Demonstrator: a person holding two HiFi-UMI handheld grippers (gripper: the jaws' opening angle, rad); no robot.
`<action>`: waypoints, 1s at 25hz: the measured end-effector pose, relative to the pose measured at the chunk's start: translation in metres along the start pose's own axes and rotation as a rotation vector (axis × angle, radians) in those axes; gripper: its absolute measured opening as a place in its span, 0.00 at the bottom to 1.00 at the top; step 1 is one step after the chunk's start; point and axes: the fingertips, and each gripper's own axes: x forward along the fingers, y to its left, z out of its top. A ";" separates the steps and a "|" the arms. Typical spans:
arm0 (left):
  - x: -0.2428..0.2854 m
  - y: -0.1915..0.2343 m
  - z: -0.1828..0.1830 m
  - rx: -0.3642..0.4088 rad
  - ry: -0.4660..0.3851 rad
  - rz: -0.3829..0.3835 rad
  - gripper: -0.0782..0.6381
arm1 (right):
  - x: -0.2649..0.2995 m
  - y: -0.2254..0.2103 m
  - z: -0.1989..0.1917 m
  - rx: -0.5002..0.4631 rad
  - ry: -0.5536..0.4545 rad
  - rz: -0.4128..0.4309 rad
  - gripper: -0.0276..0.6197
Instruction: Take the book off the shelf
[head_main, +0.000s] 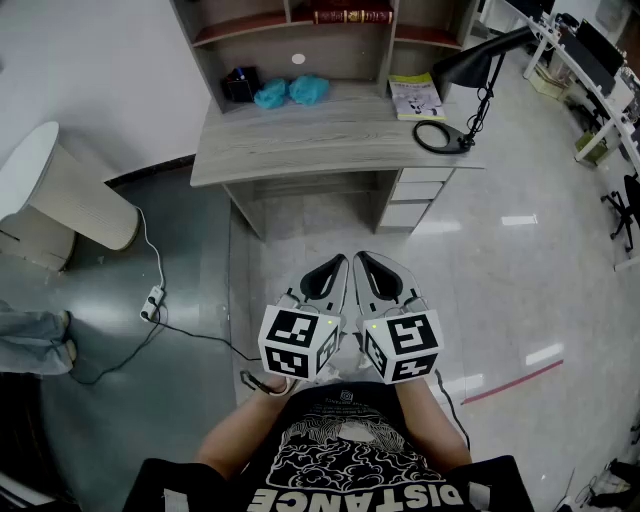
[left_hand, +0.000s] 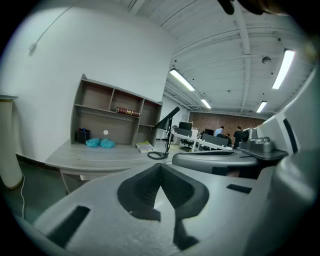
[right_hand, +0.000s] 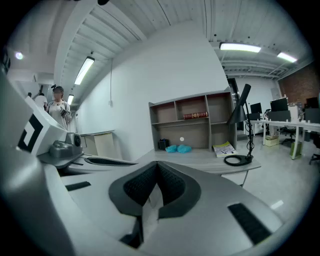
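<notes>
A dark red book (head_main: 352, 15) lies flat on the middle shelf of the grey hutch (head_main: 290, 40) at the back of the desk; it also shows as the red book (left_hand: 128, 111) in the left gripper view and the red book (right_hand: 195, 115) in the right gripper view. Both grippers are held side by side close to the person's chest, well short of the desk. My left gripper (head_main: 341, 262) is shut with nothing in it. My right gripper (head_main: 358, 258) is shut too, jaw tips together, empty.
On the desk (head_main: 330, 135) lie two teal bundles (head_main: 292, 91), a black box (head_main: 240, 84), a yellow-white booklet (head_main: 416, 96) and a black desk lamp (head_main: 470, 70). A drawer unit (head_main: 408, 195) stands under it. A white bin (head_main: 70, 195) and floor cables (head_main: 160, 320) are at left.
</notes>
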 end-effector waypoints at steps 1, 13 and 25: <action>-0.001 0.002 0.000 0.000 0.000 0.001 0.12 | 0.001 0.001 0.000 0.000 0.001 -0.001 0.07; 0.011 0.024 0.006 -0.028 0.000 -0.018 0.12 | 0.019 0.003 0.005 0.011 0.003 -0.021 0.07; 0.084 0.044 0.035 -0.013 -0.007 -0.009 0.12 | 0.072 -0.053 0.020 0.025 0.001 0.008 0.07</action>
